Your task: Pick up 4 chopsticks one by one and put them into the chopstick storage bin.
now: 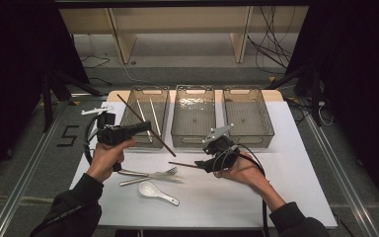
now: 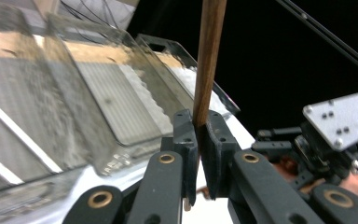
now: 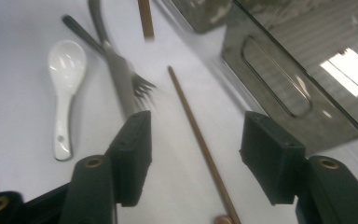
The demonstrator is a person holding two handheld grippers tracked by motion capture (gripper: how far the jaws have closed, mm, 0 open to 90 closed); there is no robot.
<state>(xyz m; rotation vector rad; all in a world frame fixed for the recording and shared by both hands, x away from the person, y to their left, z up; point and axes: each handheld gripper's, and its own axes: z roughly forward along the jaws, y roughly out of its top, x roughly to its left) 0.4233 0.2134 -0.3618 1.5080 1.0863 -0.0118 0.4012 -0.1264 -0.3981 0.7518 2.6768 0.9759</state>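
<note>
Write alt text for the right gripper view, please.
The right gripper, jaws open, hovers over a brown chopstick lying on the white table. A white spoon and fork lie beyond, with a clear basket alongside.

Showing warm, smooth brown wood grain: the chopstick [image 2: 208,60] clamped between matt black plastic jaws. Gleaming glossy white like glazed ceramic: the spoon [image 3: 64,74], lying just beside the brushed-metal fork [image 3: 126,84] on the matt white tabletop [image 1: 276,187]. Looking smoky, translucent and shiny: the plastic bin [image 3: 307,70] beside the second wooden chopstick [image 3: 200,140].
</note>
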